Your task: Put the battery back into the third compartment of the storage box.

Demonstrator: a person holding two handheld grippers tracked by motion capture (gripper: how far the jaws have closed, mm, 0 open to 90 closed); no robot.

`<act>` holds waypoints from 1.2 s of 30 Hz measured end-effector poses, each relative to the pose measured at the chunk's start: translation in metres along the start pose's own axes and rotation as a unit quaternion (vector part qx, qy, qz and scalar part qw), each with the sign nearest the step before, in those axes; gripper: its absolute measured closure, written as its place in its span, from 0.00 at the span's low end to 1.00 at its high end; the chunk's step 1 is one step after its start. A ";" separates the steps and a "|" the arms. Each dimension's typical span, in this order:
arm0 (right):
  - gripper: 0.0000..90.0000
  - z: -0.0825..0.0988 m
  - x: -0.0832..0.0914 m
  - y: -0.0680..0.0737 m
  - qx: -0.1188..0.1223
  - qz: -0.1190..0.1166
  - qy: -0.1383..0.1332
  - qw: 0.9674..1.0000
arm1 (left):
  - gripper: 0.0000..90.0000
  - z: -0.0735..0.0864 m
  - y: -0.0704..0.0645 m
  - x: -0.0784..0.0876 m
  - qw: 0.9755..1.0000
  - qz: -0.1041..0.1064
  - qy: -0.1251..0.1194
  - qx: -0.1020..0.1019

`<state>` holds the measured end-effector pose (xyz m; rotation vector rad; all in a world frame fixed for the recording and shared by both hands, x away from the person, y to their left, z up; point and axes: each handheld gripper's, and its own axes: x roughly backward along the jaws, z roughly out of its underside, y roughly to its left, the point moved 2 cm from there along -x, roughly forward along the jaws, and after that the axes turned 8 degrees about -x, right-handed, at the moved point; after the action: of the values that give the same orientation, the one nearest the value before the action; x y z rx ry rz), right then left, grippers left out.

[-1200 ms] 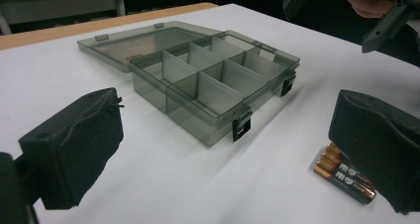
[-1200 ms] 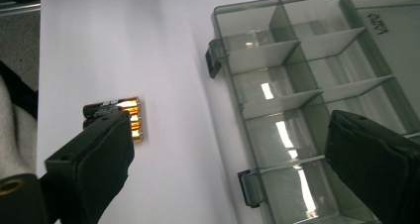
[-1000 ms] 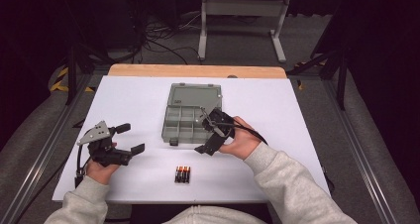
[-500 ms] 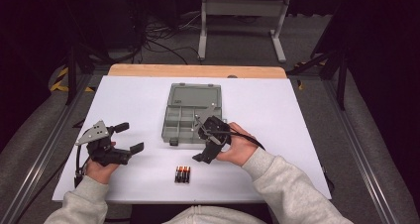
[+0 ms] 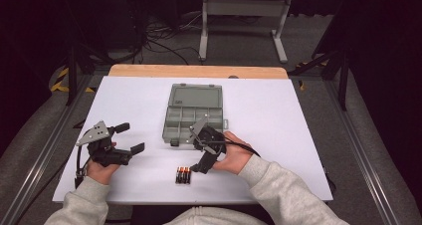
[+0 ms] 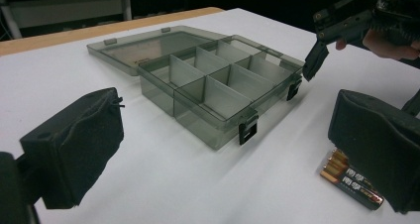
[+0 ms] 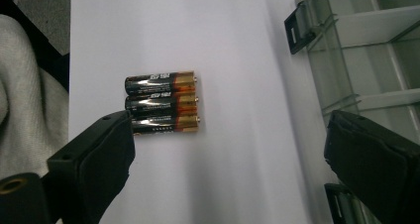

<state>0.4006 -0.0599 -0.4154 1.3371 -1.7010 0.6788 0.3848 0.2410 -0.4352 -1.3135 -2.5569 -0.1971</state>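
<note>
Near the front table edge, your right gripper (image 5: 200, 166), jaws spread, hovers beside three batteries (image 7: 162, 104) below the open organizer box (image 5: 193, 115); approach step, so next likely centre over one battery.

— What carries everything here?

— A table (image 5: 298, 135) with a white top; a strip of bare wood (image 5: 199, 71) shows along its far edge.

— And under it?

— A grey floor (image 5: 308, 41), carpet-like, with metal rails (image 5: 370, 170) running along both sides of the table. Yellow and black tape (image 5: 62, 80) marks the floor at the far left.

— What stands behind?

— A pale metal frame (image 5: 241, 8) on two legs, and a tangle of dark cables (image 5: 159, 33) on the floor to its left.

— The light?

— It falls on the table; the room beyond is dark, its walls too black to make out.
</note>
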 end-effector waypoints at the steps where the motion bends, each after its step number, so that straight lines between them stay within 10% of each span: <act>1: 0.07 0.000 -0.001 0.001 -0.001 -0.001 0.002 1.000 | 0.01 0.000 0.000 0.000 1.000 0.001 0.001 0.000; 36: 0.10 0.007 -0.035 0.026 0.018 -0.026 0.033 0.999 | 0.01 0.000 0.001 0.000 1.000 0.009 -0.007 0.006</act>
<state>0.3759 -0.0410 -0.4471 1.3642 -1.6020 0.7185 0.3851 0.2414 -0.4350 -1.3385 -2.5522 -0.1679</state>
